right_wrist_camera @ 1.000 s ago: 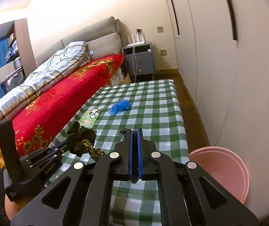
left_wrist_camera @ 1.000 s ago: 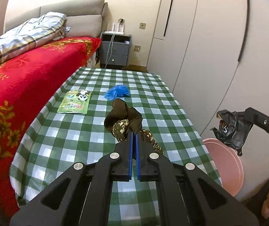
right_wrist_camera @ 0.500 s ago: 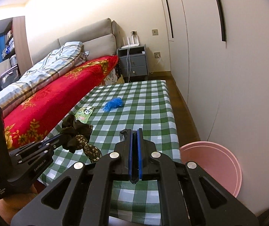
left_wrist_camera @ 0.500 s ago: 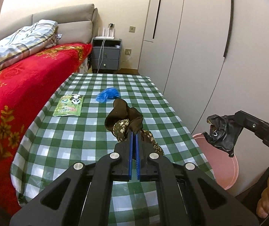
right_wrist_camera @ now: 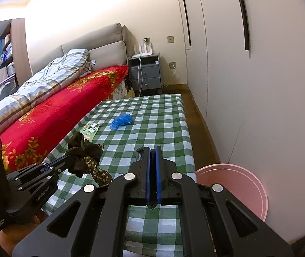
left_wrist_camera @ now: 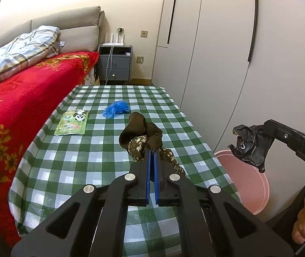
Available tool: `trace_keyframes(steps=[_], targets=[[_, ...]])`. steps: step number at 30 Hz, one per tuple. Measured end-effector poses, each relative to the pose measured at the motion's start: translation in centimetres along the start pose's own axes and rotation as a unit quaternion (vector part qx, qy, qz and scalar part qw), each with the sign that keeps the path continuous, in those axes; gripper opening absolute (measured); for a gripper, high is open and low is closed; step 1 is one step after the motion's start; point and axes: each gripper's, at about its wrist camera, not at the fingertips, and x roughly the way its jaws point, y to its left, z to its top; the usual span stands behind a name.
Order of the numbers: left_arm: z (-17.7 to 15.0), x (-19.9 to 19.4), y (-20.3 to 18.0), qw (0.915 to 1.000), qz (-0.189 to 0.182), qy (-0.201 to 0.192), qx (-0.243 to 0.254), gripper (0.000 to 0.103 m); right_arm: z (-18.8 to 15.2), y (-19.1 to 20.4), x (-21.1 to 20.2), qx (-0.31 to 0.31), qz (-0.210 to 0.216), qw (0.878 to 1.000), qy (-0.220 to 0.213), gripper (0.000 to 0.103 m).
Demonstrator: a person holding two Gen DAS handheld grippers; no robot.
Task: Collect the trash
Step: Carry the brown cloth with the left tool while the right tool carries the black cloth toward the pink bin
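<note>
My left gripper (left_wrist_camera: 152,151) is shut on a crumpled brown patterned cloth scrap (left_wrist_camera: 140,133), held above the near end of the green checked table (left_wrist_camera: 84,150); the same scrap (right_wrist_camera: 84,156) shows in the right wrist view. My right gripper (right_wrist_camera: 152,150) is shut on a crumpled black plastic piece (left_wrist_camera: 250,146), which hangs above the pink basin (left_wrist_camera: 246,184) on the floor to the table's right. From the right wrist view only a black edge (right_wrist_camera: 140,151) of that piece peeks beside the pads. On the table lie a blue plastic wad (left_wrist_camera: 116,109) and a green panda packet (left_wrist_camera: 73,122).
A bed with a red flowered blanket (left_wrist_camera: 24,107) runs along the table's left side. White wardrobe doors (left_wrist_camera: 227,64) stand close on the right, with the pink basin (right_wrist_camera: 236,188) in the narrow floor gap. A grey nightstand (left_wrist_camera: 115,64) stands beyond the table.
Both views have tilted and drawn back slightly, so the table looks farther away. The black piece has sunk a little toward the basin. Both grips hold unchanged.
</note>
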Motion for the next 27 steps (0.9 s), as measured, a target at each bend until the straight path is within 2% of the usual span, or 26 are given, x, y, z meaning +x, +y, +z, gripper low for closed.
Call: trace_keyframes(steps=[13,27], targets=[[0.1,0.7,-0.9,0.9999,-0.011,0.002,0.006,0.003,0.3,-1.6,-0.3,0.016,-0.024,1.000,-0.002,0.005],[0.4,1.6,-3.6,0.9990,-0.042,0.004,0.016,0.003,0.8,-4.0,-0.7,0.039,-0.047,0.998,-0.003,0.005]])
